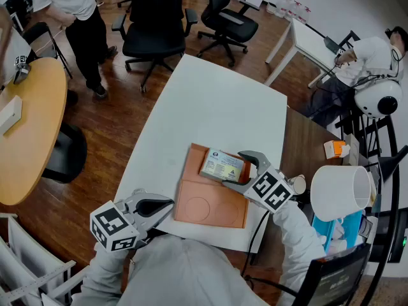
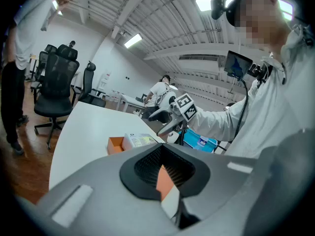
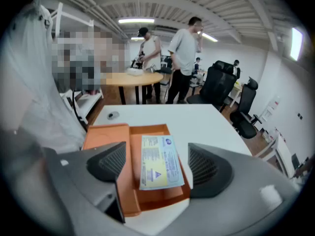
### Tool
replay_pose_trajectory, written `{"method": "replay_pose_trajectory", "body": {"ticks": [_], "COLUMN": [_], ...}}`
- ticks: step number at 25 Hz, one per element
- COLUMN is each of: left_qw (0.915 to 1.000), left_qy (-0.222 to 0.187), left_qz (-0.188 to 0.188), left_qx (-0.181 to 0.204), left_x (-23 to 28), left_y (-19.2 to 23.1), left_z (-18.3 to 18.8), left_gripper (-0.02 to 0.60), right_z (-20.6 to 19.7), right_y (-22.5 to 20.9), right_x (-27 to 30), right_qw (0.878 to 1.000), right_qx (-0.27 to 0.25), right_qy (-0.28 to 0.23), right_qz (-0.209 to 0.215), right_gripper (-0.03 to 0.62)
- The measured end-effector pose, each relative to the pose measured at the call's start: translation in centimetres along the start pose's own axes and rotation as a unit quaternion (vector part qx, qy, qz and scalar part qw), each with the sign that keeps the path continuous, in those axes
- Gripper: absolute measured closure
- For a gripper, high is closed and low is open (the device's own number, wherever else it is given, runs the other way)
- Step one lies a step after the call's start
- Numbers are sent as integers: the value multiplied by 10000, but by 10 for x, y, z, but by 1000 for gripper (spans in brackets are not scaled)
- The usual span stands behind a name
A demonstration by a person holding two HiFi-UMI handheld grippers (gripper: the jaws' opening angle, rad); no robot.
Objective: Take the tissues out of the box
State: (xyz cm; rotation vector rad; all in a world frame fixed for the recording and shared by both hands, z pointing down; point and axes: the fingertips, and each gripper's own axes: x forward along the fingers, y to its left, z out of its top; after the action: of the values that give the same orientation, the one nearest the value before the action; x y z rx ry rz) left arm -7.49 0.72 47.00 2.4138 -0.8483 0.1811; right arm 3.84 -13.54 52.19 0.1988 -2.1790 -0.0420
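Note:
An open orange box [image 1: 199, 160] lies on the white table [image 1: 210, 101], its lid [image 1: 207, 206] folded flat toward me. A pack of tissues [image 1: 222, 166] with a pale printed wrapper rests in the box's tray. My right gripper [image 1: 234, 169] is open, its jaws either side of the pack's right end without touching it. In the right gripper view the pack [image 3: 160, 161] sits between the two pads, clear of both, over the box [image 3: 147, 130]. My left gripper [image 1: 153, 207] is shut and holds nothing, at the table's near edge beside the lid. From the left gripper view [image 2: 165, 176] I see the pack [image 2: 140, 140].
A white lampshade-like cylinder [image 1: 341, 190] and a blue package [image 1: 335, 231] stand at my right on a brown desk [image 1: 306, 145]. A round wooden table [image 1: 32, 126] is at the left. Office chairs [image 1: 156, 30] and a standing person [image 1: 80, 18] are beyond the table.

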Motion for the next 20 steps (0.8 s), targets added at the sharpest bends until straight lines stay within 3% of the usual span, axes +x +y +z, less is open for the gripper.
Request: {"method": "replay_pose_trajectory", "body": {"ticks": [9,13,20], "left_qw": [9998,9997,9996], "left_qy": [180,219,275], "left_qz": [-52,-54,-10], "left_qx": [-3,38,69], "left_x": [-4,-5,-7], "left_y": [9,11,11], "left_z": [-7,-5,-4], "left_gripper": [568,568,568], "right_z": [-45,-48,-46], "right_y": [-4,0,0], "right_x": [81,94,87], "right_qw": [9865,9819,9799], "right_qx": [-446,-492,-823], "right_qy": [1484,1644,1690], "right_qz": [527,799,674], "right_gripper": [140,137,166]}}
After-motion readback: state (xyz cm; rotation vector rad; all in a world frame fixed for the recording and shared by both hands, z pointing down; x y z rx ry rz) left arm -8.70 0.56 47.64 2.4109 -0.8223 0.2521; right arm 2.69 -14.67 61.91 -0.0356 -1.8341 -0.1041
